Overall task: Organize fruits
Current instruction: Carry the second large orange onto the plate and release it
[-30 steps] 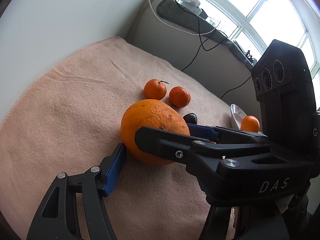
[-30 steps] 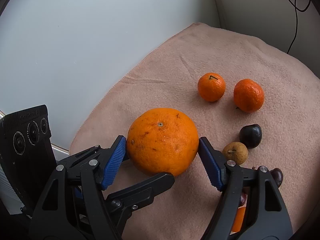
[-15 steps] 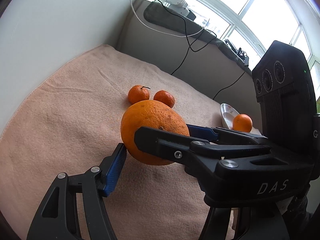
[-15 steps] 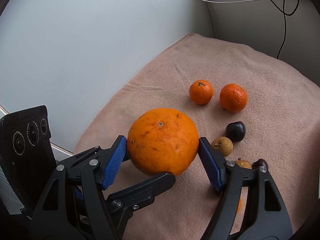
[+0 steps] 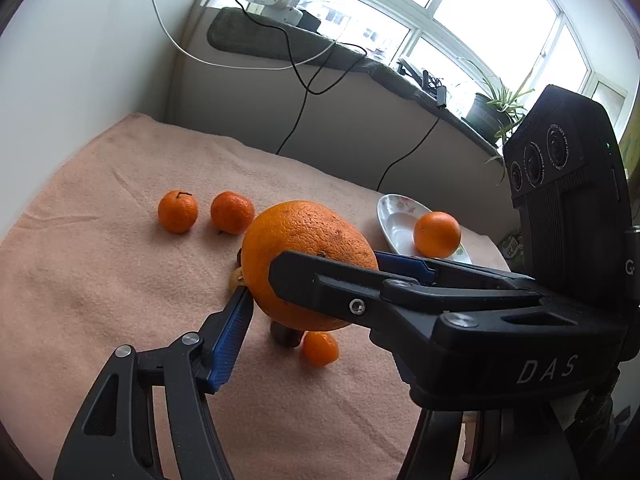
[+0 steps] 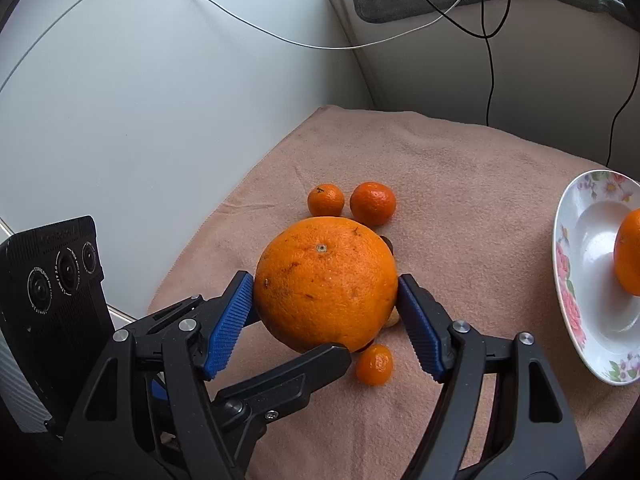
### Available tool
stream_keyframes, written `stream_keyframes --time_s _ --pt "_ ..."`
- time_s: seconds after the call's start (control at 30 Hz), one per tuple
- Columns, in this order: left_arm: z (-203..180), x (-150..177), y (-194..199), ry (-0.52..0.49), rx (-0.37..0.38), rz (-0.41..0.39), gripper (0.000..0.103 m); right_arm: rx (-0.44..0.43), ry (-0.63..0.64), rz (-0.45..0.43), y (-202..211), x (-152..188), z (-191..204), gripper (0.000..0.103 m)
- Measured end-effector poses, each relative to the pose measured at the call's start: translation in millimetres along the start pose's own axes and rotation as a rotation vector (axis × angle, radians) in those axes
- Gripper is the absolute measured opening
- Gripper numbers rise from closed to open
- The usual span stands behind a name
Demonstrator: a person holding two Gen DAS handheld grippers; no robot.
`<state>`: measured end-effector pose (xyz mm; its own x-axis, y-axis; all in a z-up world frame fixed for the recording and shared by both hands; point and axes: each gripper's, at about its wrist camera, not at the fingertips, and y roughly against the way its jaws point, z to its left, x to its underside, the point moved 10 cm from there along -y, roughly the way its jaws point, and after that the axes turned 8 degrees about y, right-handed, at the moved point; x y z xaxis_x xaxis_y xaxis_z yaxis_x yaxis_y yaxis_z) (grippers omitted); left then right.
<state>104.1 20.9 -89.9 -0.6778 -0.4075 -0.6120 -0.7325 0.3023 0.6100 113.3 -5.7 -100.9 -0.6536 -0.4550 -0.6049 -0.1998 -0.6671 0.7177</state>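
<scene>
Left wrist view: large round orange with pitted skin (image 5: 308, 264) is clear of the peach-coloured fleece blanket (image 5: 100, 280); a second ago it sat on the cloth. Left gripper (image 5: 310, 284): one blue ribbed pad (image 5: 230, 340) touches the fruit's lower left, the other finger is hidden behind the right gripper's black arm, so its closure cannot be judged here. Beyond, two small mandarins (image 5: 178, 211) lie side by side. A white oval dish with floral rim (image 5: 394, 220) now shows at right, holding one medium orange (image 5: 437, 234). A small kumquat-like fruit (image 5: 320, 348) and a dark round fruit (image 5: 286, 334) lie beneath the lifted orange.

Right wrist view: right gripper (image 6: 326, 308) is closed on the large orange (image 6: 326, 284), both blue pads (image 6: 228, 332) pressed to its sides. Left gripper's black finger crosses just under it. The dish (image 6: 568, 280) has come into frame at right, well apart from the load.

Reading: lift done, carry toward the dish likely under way. Risk, as I judge it: a heavy round fruit on two small contact patches may roll out.
</scene>
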Motion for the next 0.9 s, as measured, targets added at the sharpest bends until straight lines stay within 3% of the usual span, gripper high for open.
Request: stream_keyframes --time_s 0.4,0.9 --pt "-71 5 -43 -0.105 0.089 0.064 0.064 0.094 -0.128 -0.069 56 5 -71 0.076" --pt "-113 9 -82 -0.16 0.143 0.137 0.064 0.156 -0.251 -0.092 84 13 -133 0.076"
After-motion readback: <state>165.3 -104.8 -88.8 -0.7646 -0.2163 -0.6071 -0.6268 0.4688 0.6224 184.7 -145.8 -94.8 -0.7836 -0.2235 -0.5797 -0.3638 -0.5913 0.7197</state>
